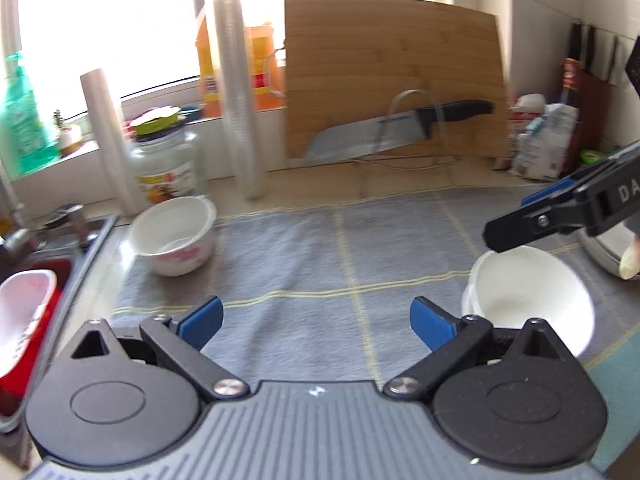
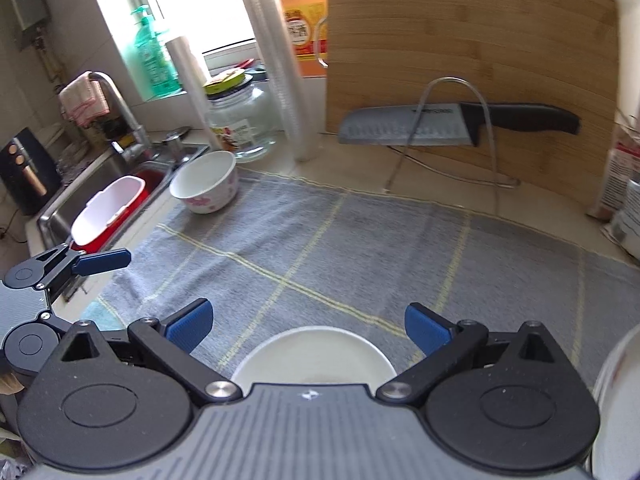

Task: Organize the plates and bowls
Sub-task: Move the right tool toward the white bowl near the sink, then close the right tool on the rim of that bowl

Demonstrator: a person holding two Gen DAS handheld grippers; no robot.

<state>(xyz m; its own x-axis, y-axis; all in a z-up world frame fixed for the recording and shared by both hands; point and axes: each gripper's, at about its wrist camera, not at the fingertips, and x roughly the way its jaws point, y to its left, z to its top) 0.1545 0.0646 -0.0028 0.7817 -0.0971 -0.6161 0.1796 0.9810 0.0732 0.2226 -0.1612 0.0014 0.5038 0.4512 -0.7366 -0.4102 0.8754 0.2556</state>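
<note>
White bowl: sits on the grey mat, just under and behind the right gripper, between its 2 fingers but below them; nothing touches it. It looks empty.
Floral bowl: far ahead and left of the left gripper, at the mat's corner near the sink; upright and empty as far as can be seen.
Left gripper: fingers wide, nothing between them, only bare mat ahead.
Right gripper: fingers spread wide, holding nothing; in the left view its near finger hangs over the white bowl's rim.
Third dish: a pale rim shows right of the right fingers, cut off by the frame; plate or bowl, cannot tell.
Risk 1: the white bowl lies so close under the right fingers that a pad could knock the rim and tip or slide it on the soft mat.
Risk 2: both grippers work close together; reaching for the same bowl could make them collide.
Risk 3: the floral bowl stands beside the sink edge, and a push from the right could send it in.
Risk 4: the knife on its wire rack before the board lies beyond the fingers; an overreach could dislodge it.
Sink: holds a red-and-white tub, contents not visible.
Jar: glass, lidded, behind the floral bowl; looks mostly empty.
</note>
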